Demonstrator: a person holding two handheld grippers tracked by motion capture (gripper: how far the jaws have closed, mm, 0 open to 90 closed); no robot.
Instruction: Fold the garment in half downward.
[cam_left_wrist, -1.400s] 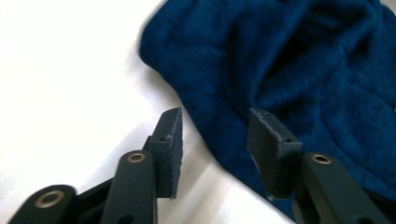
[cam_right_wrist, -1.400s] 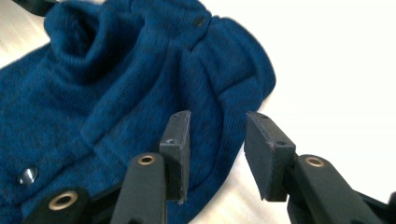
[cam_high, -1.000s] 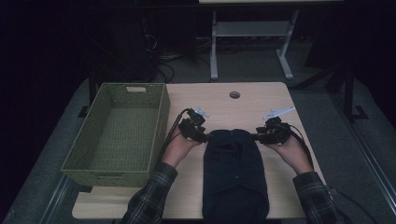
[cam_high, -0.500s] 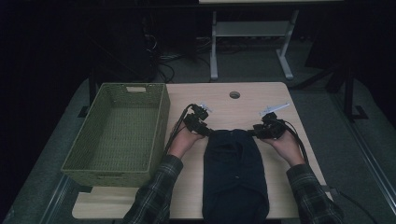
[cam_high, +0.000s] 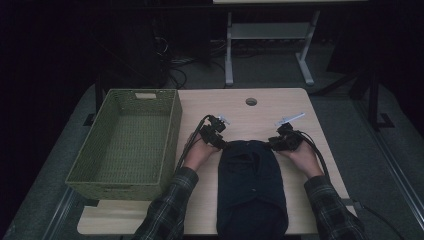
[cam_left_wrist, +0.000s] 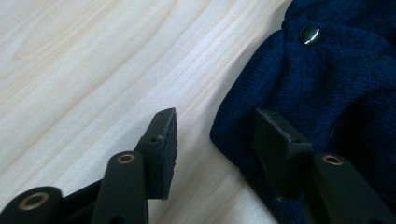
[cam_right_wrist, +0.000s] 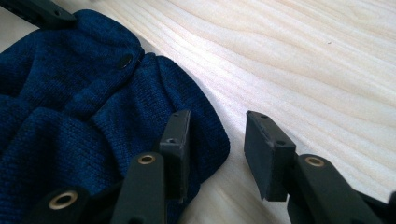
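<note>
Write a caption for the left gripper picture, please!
Open left tool straddles the navy knit garment's edge on the wooden table.

- No text, label, brand, number or sign can be read anywhere in these views.
- The pale tag on the basket (cam_high: 145, 95) rim looks blank.

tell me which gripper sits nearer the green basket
The left gripper, at the navy garment's far left corner beside the basket; the right gripper is at the opposite corner.
</note>
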